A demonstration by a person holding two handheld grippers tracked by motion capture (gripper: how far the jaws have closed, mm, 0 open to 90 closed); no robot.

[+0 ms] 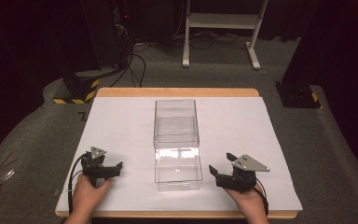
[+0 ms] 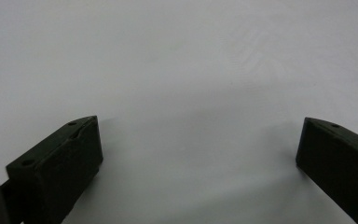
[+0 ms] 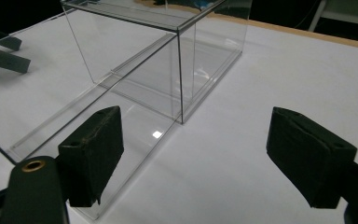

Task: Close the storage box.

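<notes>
A tall clear plastic box [image 1: 176,122] stands in the middle of the white sheet [image 1: 121,126]. A lower clear piece [image 1: 178,170], a lid or shallow tray, lies flush against its near side. My left gripper [image 1: 113,169] rests on the sheet to the left of that piece, apart from it, with its jaws wide open. In the left gripper view, the left gripper [image 2: 198,144] has only bare sheet between its jaws. My right gripper [image 1: 221,164] sits to the right, open and pointing at the clear pieces. From the right gripper [image 3: 193,144], the box [image 3: 168,60] and low piece [image 3: 98,126] lie just ahead.
The sheet covers a wooden table [image 1: 177,92], and a hand holds each gripper at its near edge. On the floor behind are a white frame [image 1: 221,28], black stands and a yellow-and-black striped base [image 1: 77,91]. Bare sheet lies on both sides of the box.
</notes>
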